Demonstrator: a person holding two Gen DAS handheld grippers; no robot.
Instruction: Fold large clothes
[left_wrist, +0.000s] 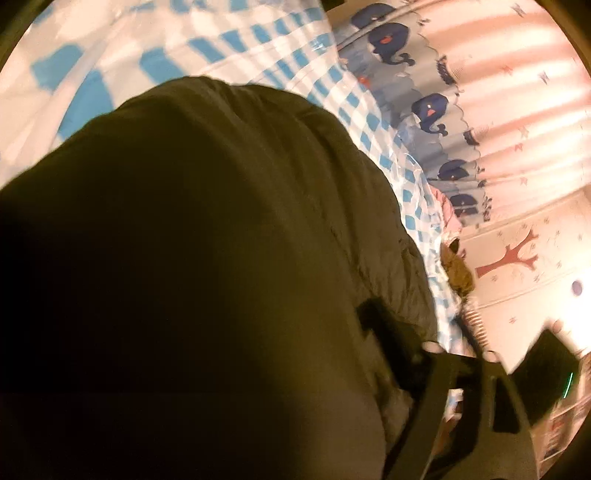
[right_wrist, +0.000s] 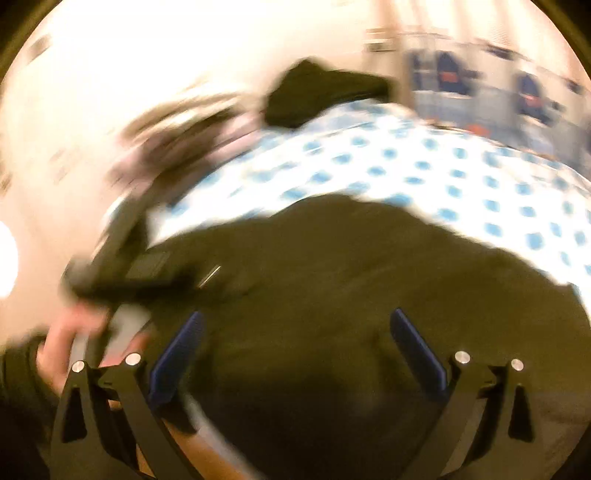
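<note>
A: What carries the task's thing?
B: A bed with a blue-and-white checked sheet (right_wrist: 424, 173). The large dark garment (right_wrist: 332, 280) lies heaped at its near edge, under both grippers.

A: State of the right gripper (right_wrist: 295, 354)?
B: Spread wide; its blue pads (right_wrist: 177, 358) stand well apart above the dark garment, nothing pinched between them.

A: And the left gripper (right_wrist: 147, 273)?
B: From the right wrist it appears blurred at the sheet's left edge, held by a hand (right_wrist: 70, 343) in a dark sleeve. In its own view the garment bulges up and hides one finger; only the right finger (left_wrist: 384, 332) shows, lying against the cloth. Whether the jaws pinch the fabric cannot be told.

A: Surroundings?
B: A second dark piece of clothing (right_wrist: 317, 96) lies at the far edge of the bed. Behind hangs a curtain with navy whales (left_wrist: 428, 110); a brown object (left_wrist: 458, 273) sits where the sheet meets a wall with a red tree decal (left_wrist: 513, 258).
</note>
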